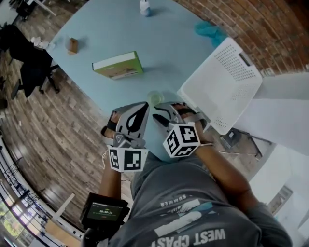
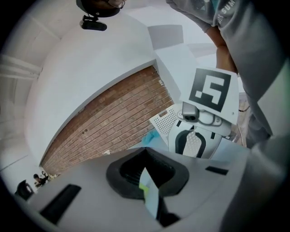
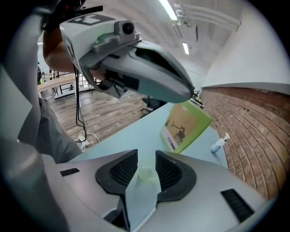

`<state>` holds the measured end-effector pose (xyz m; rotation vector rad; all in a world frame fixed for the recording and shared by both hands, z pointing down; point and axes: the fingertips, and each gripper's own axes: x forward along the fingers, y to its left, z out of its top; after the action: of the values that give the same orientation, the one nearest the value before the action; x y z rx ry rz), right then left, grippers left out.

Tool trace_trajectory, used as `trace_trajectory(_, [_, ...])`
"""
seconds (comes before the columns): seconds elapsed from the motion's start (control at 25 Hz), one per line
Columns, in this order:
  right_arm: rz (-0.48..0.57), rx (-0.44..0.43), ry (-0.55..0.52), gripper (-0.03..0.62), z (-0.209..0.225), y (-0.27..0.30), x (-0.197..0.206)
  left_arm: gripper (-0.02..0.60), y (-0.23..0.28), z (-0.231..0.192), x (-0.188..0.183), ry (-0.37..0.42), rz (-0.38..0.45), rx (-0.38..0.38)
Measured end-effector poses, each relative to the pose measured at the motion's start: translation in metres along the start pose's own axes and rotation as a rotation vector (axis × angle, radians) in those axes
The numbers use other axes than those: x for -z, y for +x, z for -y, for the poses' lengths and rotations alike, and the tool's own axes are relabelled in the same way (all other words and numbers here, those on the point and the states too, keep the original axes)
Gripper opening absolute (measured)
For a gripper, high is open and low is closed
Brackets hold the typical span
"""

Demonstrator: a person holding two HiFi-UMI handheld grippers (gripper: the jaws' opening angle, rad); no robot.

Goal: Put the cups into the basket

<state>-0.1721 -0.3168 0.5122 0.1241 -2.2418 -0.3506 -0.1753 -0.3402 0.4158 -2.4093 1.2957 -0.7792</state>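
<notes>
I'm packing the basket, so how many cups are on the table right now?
1. The pale green cup stands on the table just ahead of the right gripper, left of the white basket. Others may be hidden inside the basket.

Pale blue table (image 1: pixel 96 38) bears green book (image 1: pixel 118 65); basket (image 1: pixel 222 84); cup (image 1: pixel 155 98); cloth (image 1: pixel 210 33); bottle (image 1: pixel 145 7).

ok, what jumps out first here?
The right gripper, open, with a small translucent cup showing in the gap between its jaws on the pale blue table; the left gripper beside it is shut. The white perforated basket sits at the table's right edge, a green book farther back.
</notes>
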Motion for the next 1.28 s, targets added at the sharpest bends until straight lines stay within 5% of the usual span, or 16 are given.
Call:
trace_trajectory(0.24, [-0.195,-0.093,-0.07,0.126,-0.018,0.051,0.034,-0.002,0.008,-0.004,0.027,-0.025,-0.002,0.039])
trace_trajectory(0.6, [-0.317,-0.108,-0.076,0.121,-0.015,0.083,0.053,-0.002,0.011,-0.015,0.041,-0.04,0.005,0.054])
trace_trajectory(0.68, [-0.336,-0.109,-0.069,0.044,-0.017,0.087,0.061,-0.002,0.011,-0.016,0.042,-0.037,0.006,0.056])
trace_trajectory(1.28, [-0.196,-0.003,0.024,0.029,0.011,0.023,0.021,-0.002,0.012,-0.013,0.014,0.002,0.05,0.042])
